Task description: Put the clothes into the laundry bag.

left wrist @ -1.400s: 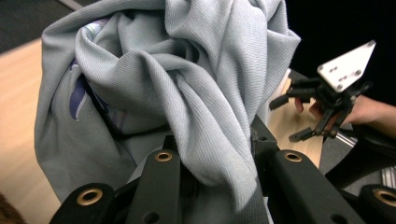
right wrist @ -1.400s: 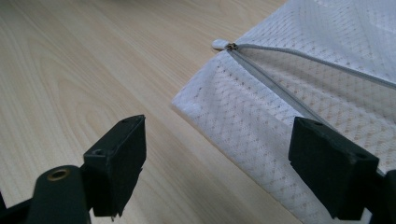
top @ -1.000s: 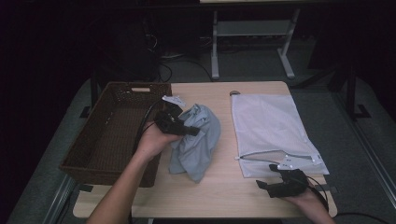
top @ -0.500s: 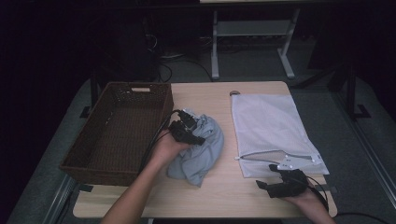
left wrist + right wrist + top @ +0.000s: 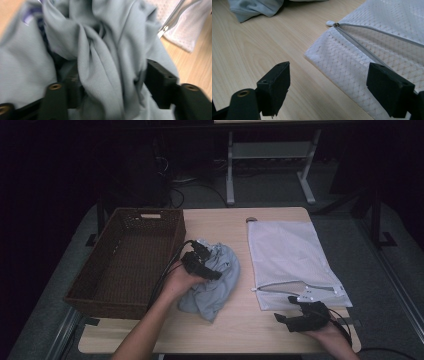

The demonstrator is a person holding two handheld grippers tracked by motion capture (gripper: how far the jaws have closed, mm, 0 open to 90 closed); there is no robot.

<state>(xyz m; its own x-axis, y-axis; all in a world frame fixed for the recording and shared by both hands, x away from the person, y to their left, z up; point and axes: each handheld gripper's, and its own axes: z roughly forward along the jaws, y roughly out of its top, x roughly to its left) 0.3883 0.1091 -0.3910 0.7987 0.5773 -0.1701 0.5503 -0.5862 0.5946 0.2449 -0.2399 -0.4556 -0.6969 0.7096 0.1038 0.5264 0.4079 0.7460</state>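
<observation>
Lying near the basket [image 5: 125, 260], the shirt [image 5: 215, 280] is leaving bare table [image 5: 220, 222] beyond. Left tool [image 5: 202, 265], now lower, is opening around its folds; right tool [image 5: 300, 317] is gaping by the bag [image 5: 292, 257].

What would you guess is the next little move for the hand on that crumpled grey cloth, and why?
Probably lift the left gripper clear. Its jaws have just been opening, and the crumpled pale grey-blue cloth now lies on the light wooden table, folds loose between the fingers. The right gripper waits open beside the white mesh zip bag.
</observation>
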